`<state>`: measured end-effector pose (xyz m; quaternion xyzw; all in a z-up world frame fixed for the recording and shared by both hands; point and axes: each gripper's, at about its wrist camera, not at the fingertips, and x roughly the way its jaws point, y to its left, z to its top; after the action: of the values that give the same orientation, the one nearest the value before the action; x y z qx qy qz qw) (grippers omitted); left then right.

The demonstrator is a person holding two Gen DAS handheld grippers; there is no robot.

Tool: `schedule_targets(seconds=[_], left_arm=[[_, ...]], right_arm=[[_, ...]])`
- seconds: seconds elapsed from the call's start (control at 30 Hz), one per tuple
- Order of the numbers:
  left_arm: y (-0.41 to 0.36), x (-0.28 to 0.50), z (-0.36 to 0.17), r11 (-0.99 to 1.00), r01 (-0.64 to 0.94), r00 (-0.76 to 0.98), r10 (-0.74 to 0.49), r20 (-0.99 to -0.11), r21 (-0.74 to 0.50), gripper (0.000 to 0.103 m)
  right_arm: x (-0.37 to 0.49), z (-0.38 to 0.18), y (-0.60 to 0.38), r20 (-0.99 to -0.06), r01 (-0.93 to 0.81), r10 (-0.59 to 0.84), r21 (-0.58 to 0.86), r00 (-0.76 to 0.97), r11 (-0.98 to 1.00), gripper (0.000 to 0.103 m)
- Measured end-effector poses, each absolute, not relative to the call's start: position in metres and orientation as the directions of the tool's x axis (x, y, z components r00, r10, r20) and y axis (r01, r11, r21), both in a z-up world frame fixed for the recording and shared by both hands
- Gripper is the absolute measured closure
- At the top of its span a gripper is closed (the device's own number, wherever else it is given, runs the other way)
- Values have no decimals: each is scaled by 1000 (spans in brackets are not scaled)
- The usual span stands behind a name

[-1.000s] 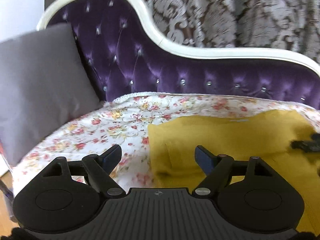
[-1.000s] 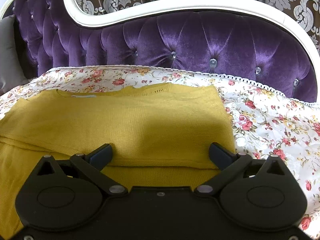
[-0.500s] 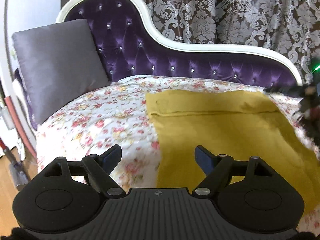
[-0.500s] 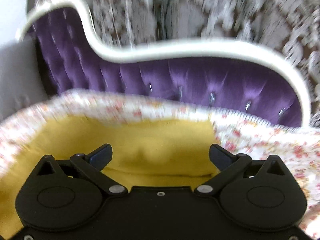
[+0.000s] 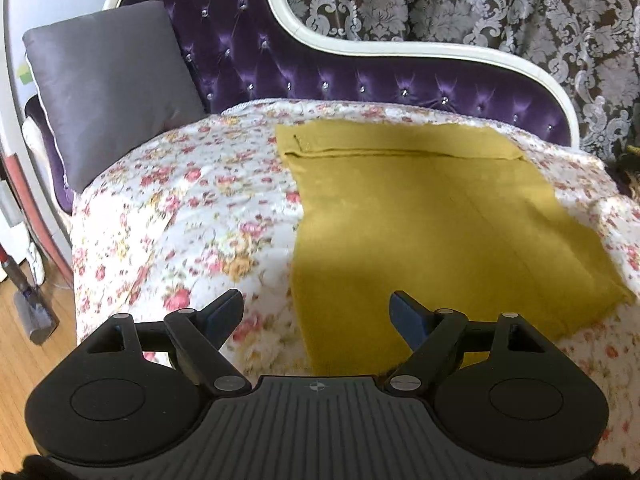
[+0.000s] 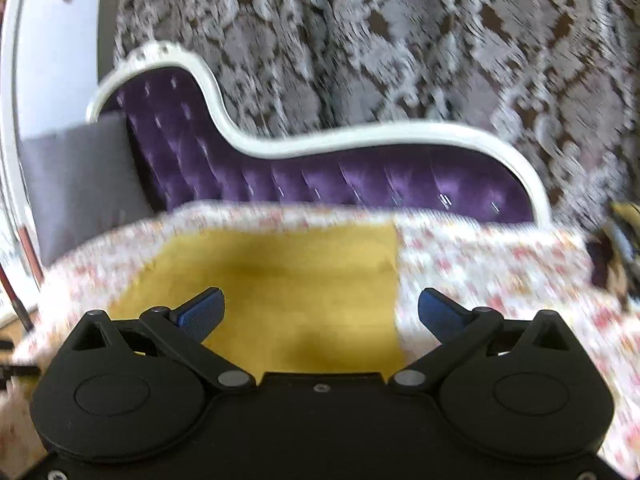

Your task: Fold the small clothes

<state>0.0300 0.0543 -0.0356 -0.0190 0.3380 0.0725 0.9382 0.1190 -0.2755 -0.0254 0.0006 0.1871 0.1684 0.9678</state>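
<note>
A mustard-yellow knit garment lies flat on the floral cover of the sofa seat, its far edge folded over into a narrow band. It also shows, blurred, in the right wrist view. My left gripper is open and empty, held above the garment's near left edge. My right gripper is open and empty, held back above the garment's near right part.
The floral cover spreads over a purple tufted sofa with a white frame. A grey cushion leans at the sofa's left end. Patterned curtains hang behind. Wooden floor lies at the left.
Both grippers have pulled back and up from the garment, so the whole sofa shows. The right wrist view is blurred by motion. Both grippers stay open.
</note>
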Motion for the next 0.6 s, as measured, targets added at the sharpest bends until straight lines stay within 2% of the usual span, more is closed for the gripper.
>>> schedule_targets(seconds=[0.1,0.2,0.33,0.4,0.6], left_arm=[[51,27,-42,990,-142,746,122,-655,22,23],[51,26,-48,991,-136,735,113,-669,19,24],[51,27,-52,991,-132,727,104,-679,10,26],[53,29,-55,992,-128,718,91,-690,-2,33],[55,28,-57,993,-114,717,65,-694,-25,35]], right_arm=[[101,-44,-280,-439,-311,309,68,844,948,3],[94,-61,-289,-500,-282,298,108,814,953,18],[92,-74,-304,-541,-228,283,168,792,959,18],[95,-77,-310,-549,-204,271,180,791,962,18],[115,-94,-327,-580,-152,291,277,761,949,21]])
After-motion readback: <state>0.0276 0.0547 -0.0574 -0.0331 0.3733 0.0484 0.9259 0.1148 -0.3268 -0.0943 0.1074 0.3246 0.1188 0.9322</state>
